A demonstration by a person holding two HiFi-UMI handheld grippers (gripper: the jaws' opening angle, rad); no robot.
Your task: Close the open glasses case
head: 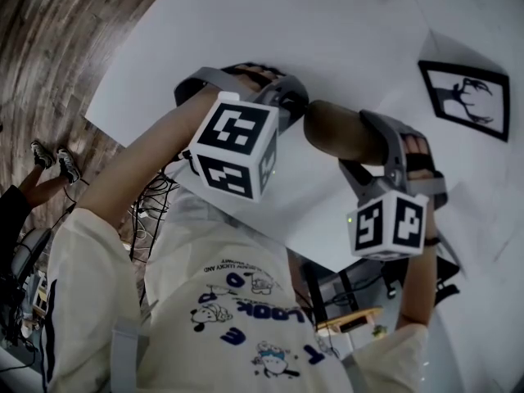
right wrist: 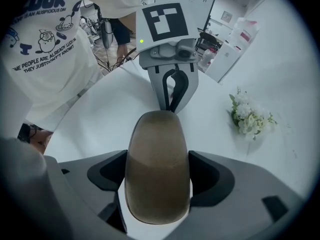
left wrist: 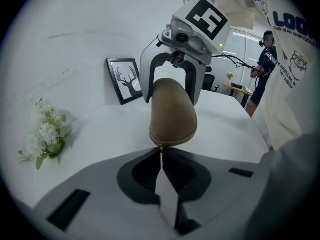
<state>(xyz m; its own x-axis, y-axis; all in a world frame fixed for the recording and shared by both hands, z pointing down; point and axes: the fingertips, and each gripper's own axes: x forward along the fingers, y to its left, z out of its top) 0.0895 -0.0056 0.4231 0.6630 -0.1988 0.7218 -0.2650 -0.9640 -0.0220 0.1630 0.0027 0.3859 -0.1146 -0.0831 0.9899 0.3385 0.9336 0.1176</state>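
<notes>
A brown oval glasses case [head: 340,131] hangs above the white table [head: 352,31], lid down, held between both grippers. My right gripper [right wrist: 157,181] is shut across the case's [right wrist: 157,169] width near one end, pointing straight down. My left gripper [left wrist: 161,151] meets the other end of the case [left wrist: 172,114], its jaws together on the small metal zipper pull [left wrist: 161,147]. In the head view the left gripper [head: 299,109] reaches in from the left and the right gripper [head: 366,147] from the right. The case's seam is hidden.
A black-framed deer picture [head: 467,101] lies at the table's right. A small bunch of white flowers [left wrist: 47,131] lies on the table beyond the case. The table's near edge runs by my body, with cables [head: 151,195] on the wooden floor below.
</notes>
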